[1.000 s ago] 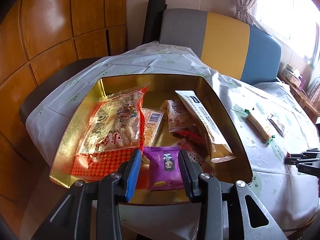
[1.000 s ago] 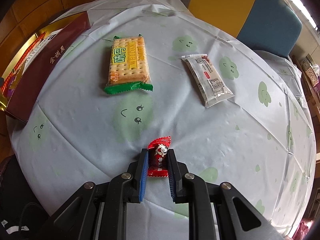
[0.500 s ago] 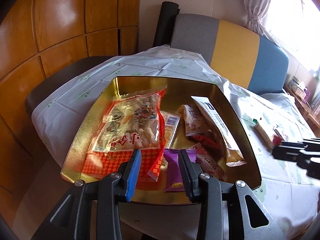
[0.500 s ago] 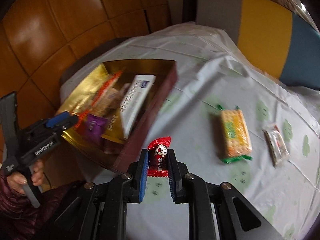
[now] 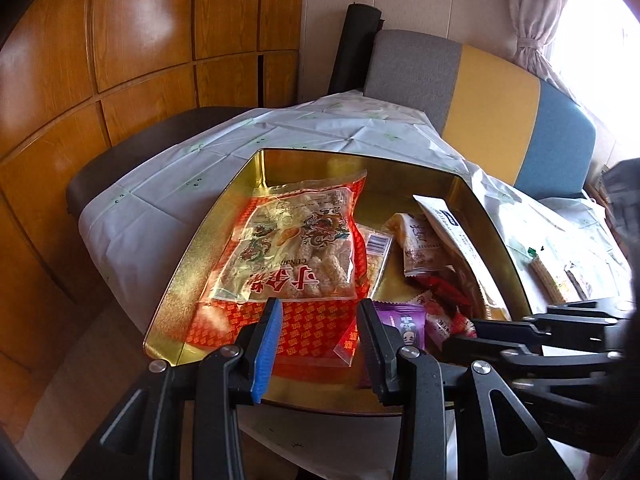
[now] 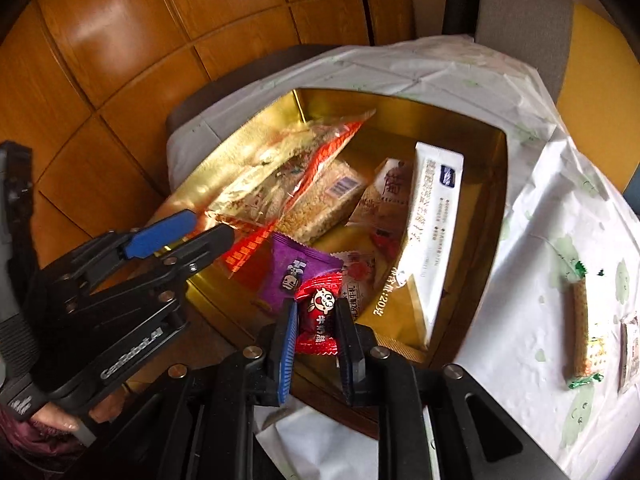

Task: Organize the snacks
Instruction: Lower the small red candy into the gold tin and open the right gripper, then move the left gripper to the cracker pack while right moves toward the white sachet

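A gold tin box [image 5: 240,184] [image 6: 492,168] sits on the table and holds several snack packs: a big red rice-cracker bag [image 5: 296,252] [image 6: 276,172], a purple packet [image 5: 408,320] [image 6: 296,272] and a tall white pouch [image 5: 452,236] [image 6: 432,220]. My right gripper [image 6: 318,322] is shut on a small red candy [image 6: 320,312] and holds it over the box's near edge; it also shows in the left wrist view [image 5: 460,340]. My left gripper [image 5: 318,320] is open and empty at the box's near edge, seen too in the right wrist view [image 6: 192,230].
A green-ended cracker pack [image 6: 582,332] [image 5: 546,276] and a clear white packet [image 6: 630,348] lie on the white tablecloth [image 6: 540,240] right of the box. A grey, yellow and blue chair back [image 5: 480,92] stands behind the table. Wooden wall panels [image 5: 140,40] are at the left.
My right gripper has carried the red candy from the open tablecloth leftward to over the box's near edge. My left gripper has drawn back slightly and stays open.
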A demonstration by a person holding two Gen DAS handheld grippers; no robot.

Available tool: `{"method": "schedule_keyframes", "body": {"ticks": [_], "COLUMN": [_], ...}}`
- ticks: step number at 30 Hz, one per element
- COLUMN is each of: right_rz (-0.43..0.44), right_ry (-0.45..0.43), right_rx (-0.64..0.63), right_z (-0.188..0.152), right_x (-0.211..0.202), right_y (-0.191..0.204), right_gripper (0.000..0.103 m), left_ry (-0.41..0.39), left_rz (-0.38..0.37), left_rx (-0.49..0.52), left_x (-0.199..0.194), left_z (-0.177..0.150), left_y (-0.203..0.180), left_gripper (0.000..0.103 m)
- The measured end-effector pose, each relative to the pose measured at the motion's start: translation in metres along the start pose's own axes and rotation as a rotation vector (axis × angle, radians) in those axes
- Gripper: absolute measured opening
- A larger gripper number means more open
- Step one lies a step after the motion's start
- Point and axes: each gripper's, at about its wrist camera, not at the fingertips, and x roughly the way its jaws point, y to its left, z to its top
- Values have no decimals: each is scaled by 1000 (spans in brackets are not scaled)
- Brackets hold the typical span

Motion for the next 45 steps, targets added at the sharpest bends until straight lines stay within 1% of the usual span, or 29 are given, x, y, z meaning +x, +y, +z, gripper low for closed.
{"method": "schedule_keyframes", "body": {"ticks": [4, 15, 24, 29, 32, 37, 40, 45], "right_rz": [-67, -81, -100, -92, -91, -89, -122, -206], "right_ry": [43, 13, -46, -88, -117, -157, -167, -128], "right_rx": [8, -4, -31, -37, -37, -6, 5, 37], "right_z": [1, -5, -14, -20, -23, -27, -31, -49], "right_x": [20, 13, -8, -26, -38, -59, -68, -81], "right_y": [-7, -7, -1, -2, -4, -16, -26, -58], "right_gripper": [19, 19, 19, 20, 29, 29, 29, 29], "left_ry": [1, 10, 21, 24, 25, 29, 36, 45], "left_rz": [2, -2, -12, -14, -14, -15, -28, -40], "left_rx": [-1, 10, 17, 21, 23, 27, 24, 21], "left_x": [1, 1, 2, 2, 2, 3, 4, 5], "left_z": [-1, -4, -6, -7, -8, -9, -9, -9], "left_y": [1, -3, -7, -8, -9, -11, -10, -11], "left_gripper": [39, 39, 39, 39, 39, 39, 39, 40]}}
